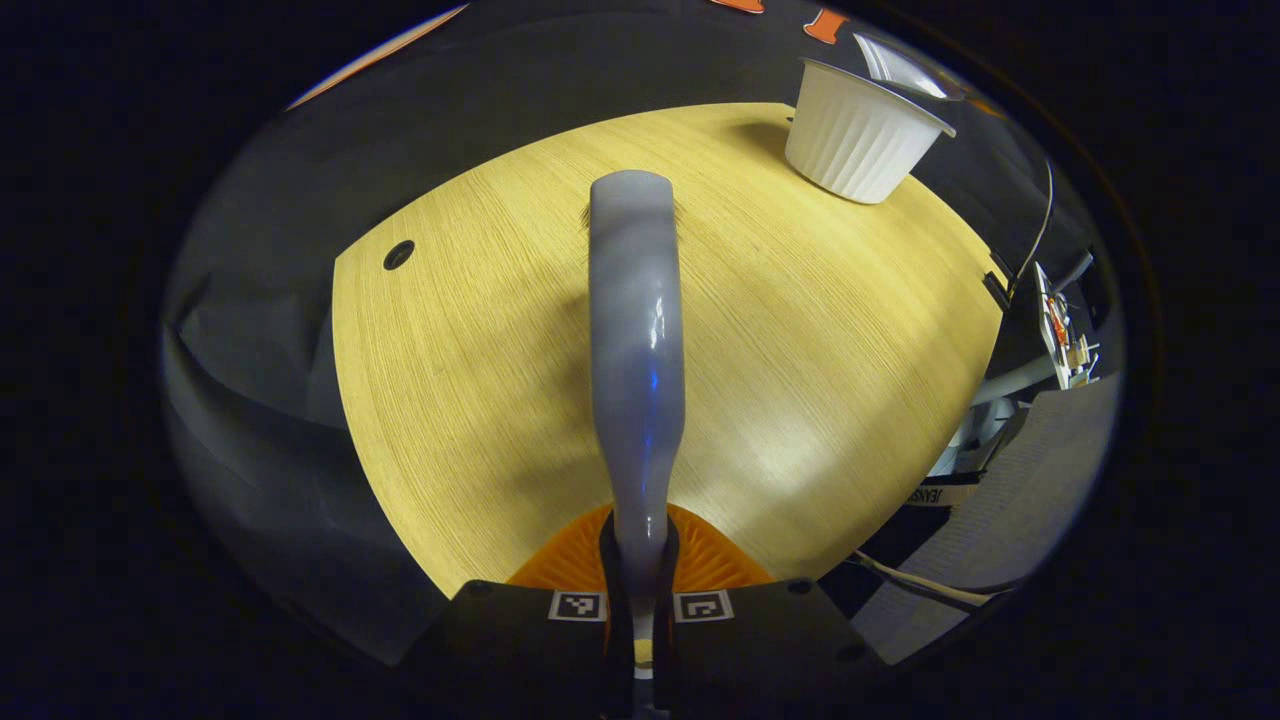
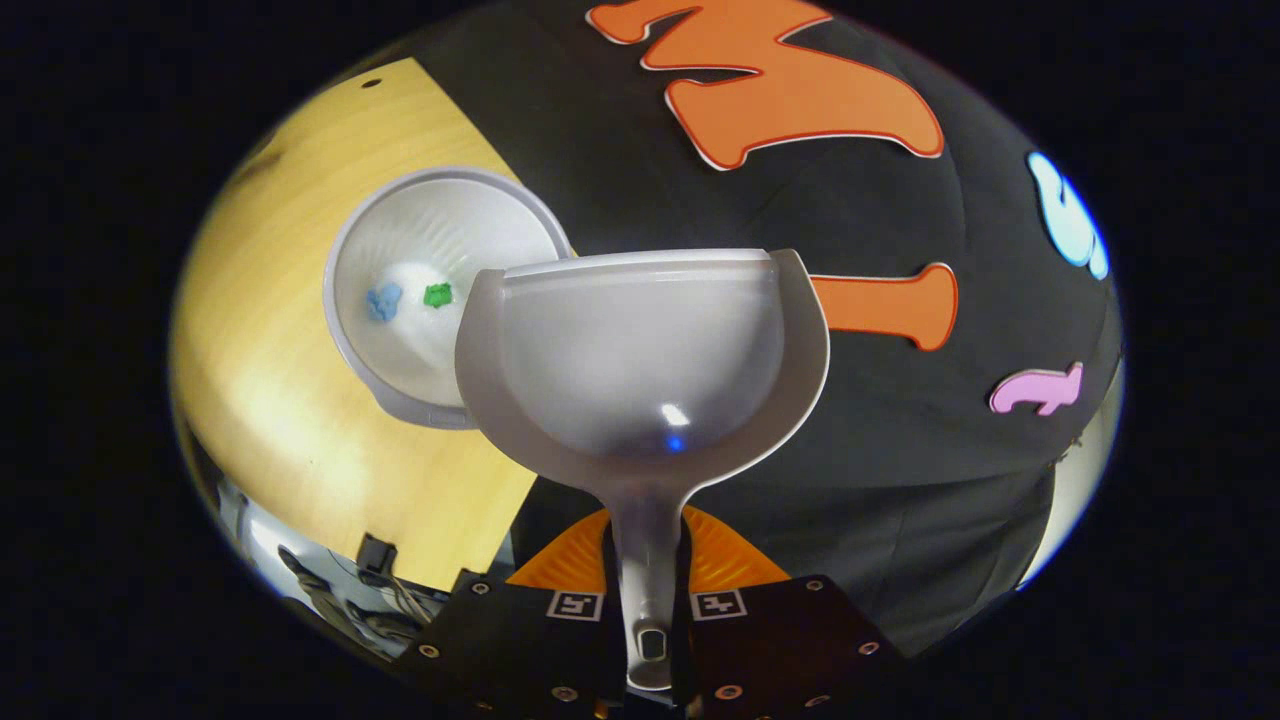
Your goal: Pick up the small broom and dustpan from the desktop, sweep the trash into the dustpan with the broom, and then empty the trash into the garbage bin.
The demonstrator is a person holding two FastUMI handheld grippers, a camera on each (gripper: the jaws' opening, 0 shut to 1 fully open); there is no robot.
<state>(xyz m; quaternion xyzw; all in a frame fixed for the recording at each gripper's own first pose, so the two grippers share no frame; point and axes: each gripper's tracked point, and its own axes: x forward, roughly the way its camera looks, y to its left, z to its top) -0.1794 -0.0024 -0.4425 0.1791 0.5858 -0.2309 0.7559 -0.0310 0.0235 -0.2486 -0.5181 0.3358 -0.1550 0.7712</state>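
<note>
in the left gripper view, the left hand-held gripper [image 1: 637, 590] is clenched on the grey handle of the small broom [image 1: 636, 360], both fingers pressing its narrow end. the broom reaches forward over the light wooden desk [image 1: 450, 350], its far end dark and blurred above the wood. a small round hole [image 1: 398, 254] sits in the desk to the left. at the far right edge of the desk stands the white ribbed garbage bin [image 1: 860, 130].

in the right gripper view, the bin [image 2: 440, 290] appears from above at left, holding a blue scrap [image 2: 383, 300] and a green scrap [image 2: 437, 294]. the right hand-held gripper [image 2: 648, 600] grasps the handle of the grey dustpan [image 2: 645, 360], whose bare scoop hangs just right of the bin, overlapping its rim.
</note>
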